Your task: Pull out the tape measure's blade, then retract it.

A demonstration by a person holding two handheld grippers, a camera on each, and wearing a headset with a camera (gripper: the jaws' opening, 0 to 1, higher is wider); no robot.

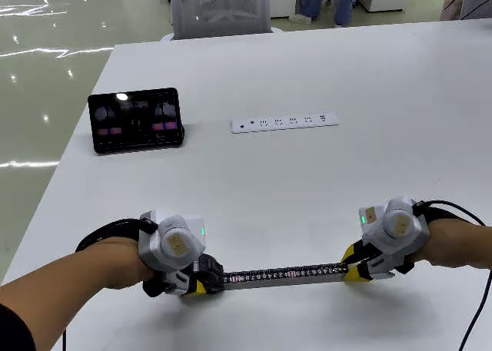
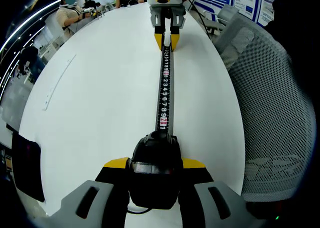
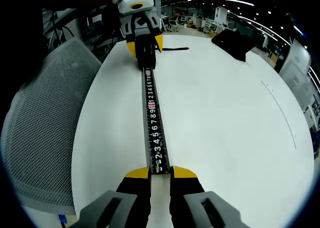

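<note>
Head view. Close to the near edge of the desk (image 1: pixel 307 182), the tape measure (image 1: pixel 261 276), stretched out long from left to right. At the left end, the black case (image 1: pixel 212 277), squeezed tight in the left gripper (image 1: pixel 201 280). At the right end, the tip of the blade (image 1: pixel 307 273), pinched in the right gripper (image 1: pixel 355 263). Hard to tell whether touching the desk or just above it. Farther back and well apart, a dark tablet (image 1: pixel 135 119) and a white power strip (image 1: pixel 284 122).

Left gripper view. Down low, 2 yellow jaw tips pressed on both sides of the case (image 2: pixel 155 175). From the case, the blade (image 2: pixel 164 93) going straight ahead, numbers facing up, to the right gripper (image 2: pixel 166 38) far off. Good look here at the spot where the blade comes out of the case. Beside the desk, a mesh chair (image 2: pixel 270 88).

Right gripper view. Down low, 2 yellow jaw tips pressed together on the blade (image 3: pixel 151 123) right by the smallest numbers. No way to see the end hook, hidden between the jaws. Straight ahead, at the far end of the blade, the case (image 3: pixel 145 53).

Looks like enough blade out, so probably time to let it back in. Case straight ahead of the right gripper, along the blade's long line. Best to travel straight down that line toward the case, not sideways, and to keep the left gripper holding firm.
</note>
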